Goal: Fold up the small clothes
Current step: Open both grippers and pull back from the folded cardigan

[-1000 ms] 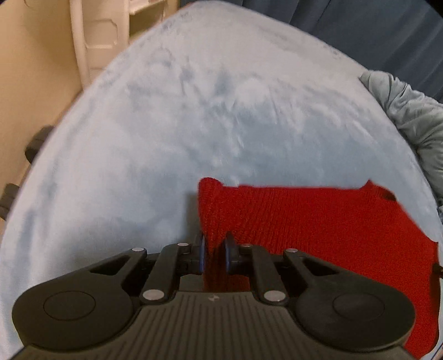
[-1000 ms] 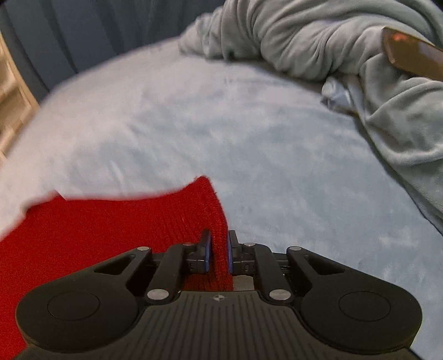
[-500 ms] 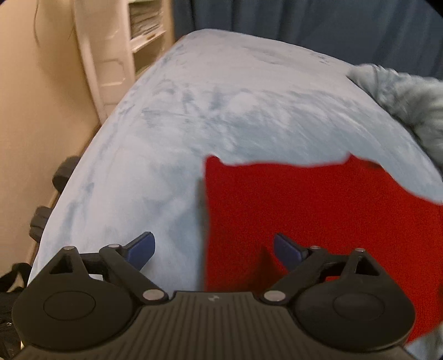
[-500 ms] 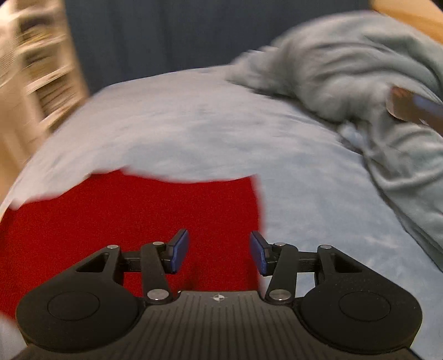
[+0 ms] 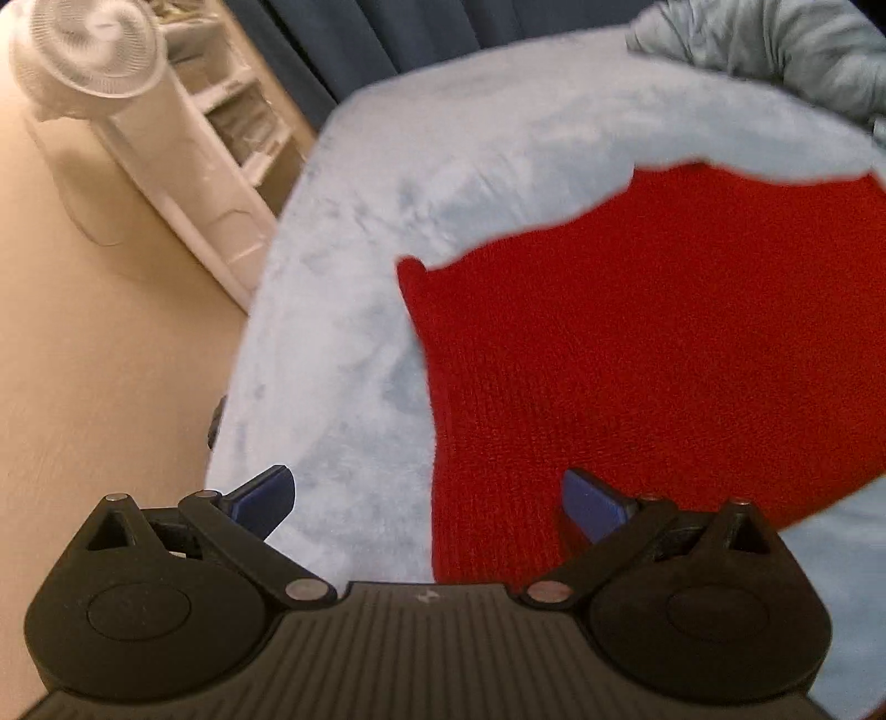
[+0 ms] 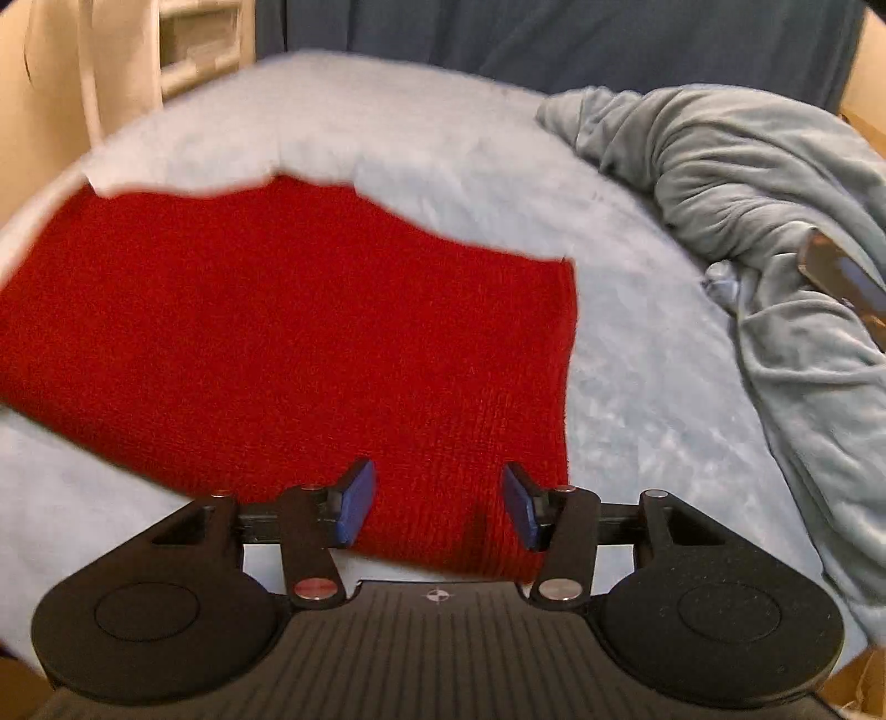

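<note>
A red knitted garment (image 5: 637,354) lies flat on the pale blue fleece bed cover (image 5: 354,288). It also shows in the right wrist view (image 6: 288,310). My left gripper (image 5: 429,498) is open and empty, raised over the garment's near left edge. My right gripper (image 6: 437,507) is open and empty, raised over the garment's near right corner. Neither gripper touches the cloth.
A crumpled grey-blue blanket (image 6: 747,221) is piled on the right of the bed, with a dark flat object (image 6: 841,277) on it. A white fan (image 5: 83,61) and white shelves (image 5: 238,127) stand left of the bed. Dark curtains (image 6: 554,33) hang behind.
Both grippers were shut on the garment's near corners one second ago. They have opened, let go, and pulled up and back. The garment now lies flat.
</note>
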A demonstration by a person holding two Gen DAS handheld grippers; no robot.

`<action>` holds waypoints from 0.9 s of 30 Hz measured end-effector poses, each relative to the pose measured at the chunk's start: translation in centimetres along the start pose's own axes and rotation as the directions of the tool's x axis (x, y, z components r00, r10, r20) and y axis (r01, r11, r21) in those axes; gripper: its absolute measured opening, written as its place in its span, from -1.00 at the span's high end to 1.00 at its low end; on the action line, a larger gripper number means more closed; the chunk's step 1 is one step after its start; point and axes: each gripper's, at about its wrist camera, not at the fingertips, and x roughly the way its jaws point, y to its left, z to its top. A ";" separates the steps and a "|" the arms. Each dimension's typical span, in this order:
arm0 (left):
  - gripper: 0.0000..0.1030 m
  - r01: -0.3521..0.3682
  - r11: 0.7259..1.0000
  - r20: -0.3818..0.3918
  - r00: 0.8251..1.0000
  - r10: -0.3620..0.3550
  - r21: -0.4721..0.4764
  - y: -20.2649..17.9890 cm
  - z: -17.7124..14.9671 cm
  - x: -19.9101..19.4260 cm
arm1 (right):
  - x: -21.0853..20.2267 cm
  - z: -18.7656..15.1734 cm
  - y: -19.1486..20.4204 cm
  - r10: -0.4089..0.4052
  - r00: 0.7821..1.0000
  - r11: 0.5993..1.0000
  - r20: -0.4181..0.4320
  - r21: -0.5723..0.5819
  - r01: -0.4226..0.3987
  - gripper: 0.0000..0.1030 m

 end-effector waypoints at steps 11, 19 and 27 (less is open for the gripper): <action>-1.00 0.098 0.993 0.124 0.988 -0.090 -0.067 -1.7 -3.1 -14.1 | -12.9 -3.8 4.0 0.068 0.980 0.992 0.189 0.093 -0.087 -0.29; -1.00 0.125 0.985 0.119 0.987 -0.111 -0.122 -2.2 -5.4 -16.6 | -15.0 -5.1 4.7 0.112 0.977 0.982 0.183 0.128 -0.136 -0.31; -1.00 0.108 0.977 0.110 0.990 -0.089 -0.185 -0.6 -5.6 -17.1 | -15.8 -5.3 4.9 0.107 0.975 0.980 0.193 0.144 -0.136 -0.31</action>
